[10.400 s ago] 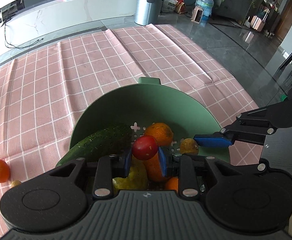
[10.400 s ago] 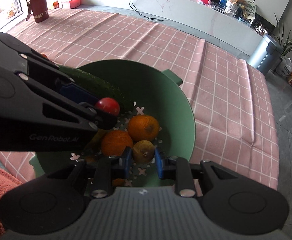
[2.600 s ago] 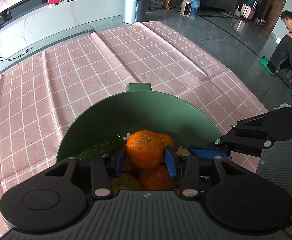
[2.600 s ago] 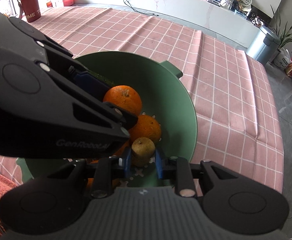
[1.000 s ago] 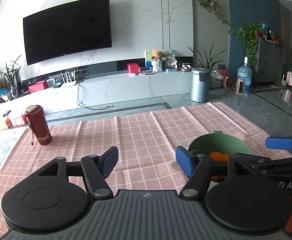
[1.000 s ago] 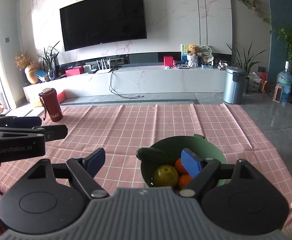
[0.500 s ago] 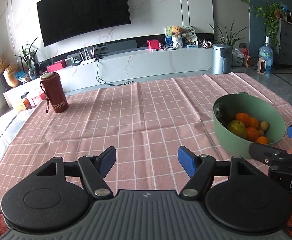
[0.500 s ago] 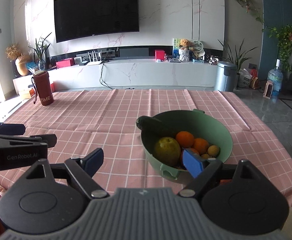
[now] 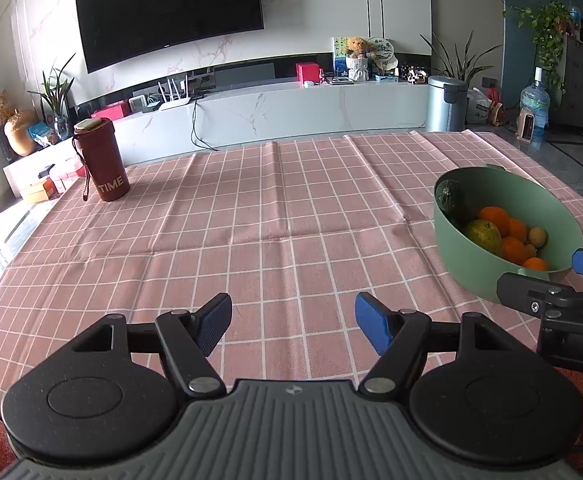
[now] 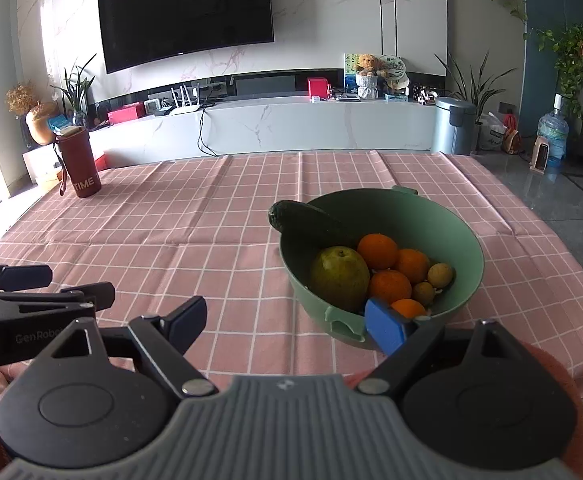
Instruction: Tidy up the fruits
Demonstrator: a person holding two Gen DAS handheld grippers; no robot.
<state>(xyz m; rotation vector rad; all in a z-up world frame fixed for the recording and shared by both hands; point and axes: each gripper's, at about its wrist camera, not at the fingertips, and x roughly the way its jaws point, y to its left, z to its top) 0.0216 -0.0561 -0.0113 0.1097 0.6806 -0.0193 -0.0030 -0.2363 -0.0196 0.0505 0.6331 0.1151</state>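
A green bowl [image 10: 465, 248] stands on the pink checked tablecloth at the right; it also shows in the left wrist view [image 9: 459, 256]. In it lie a dark green cucumber [image 10: 311, 220], a green pear [image 10: 339, 272], several oranges [image 10: 377, 250] and small brown fruits [image 10: 440, 274]. My left gripper [image 9: 291, 322] is open and empty, low over the cloth near the front edge, left of the bowl. My right gripper [image 10: 281, 326] is open and empty, pulled back in front of the bowl.
A dark red "TIME" flask [image 9: 101, 160] stands at the table's far left; it also shows in the right wrist view [image 10: 79, 168]. The tablecloth [image 9: 271, 220] spreads between flask and bowl. Beyond the table are a white TV bench and a grey bin [image 10: 453, 131].
Both grippers have drawn a little further back and down from the bowl. The bowl and its fruit have not moved.
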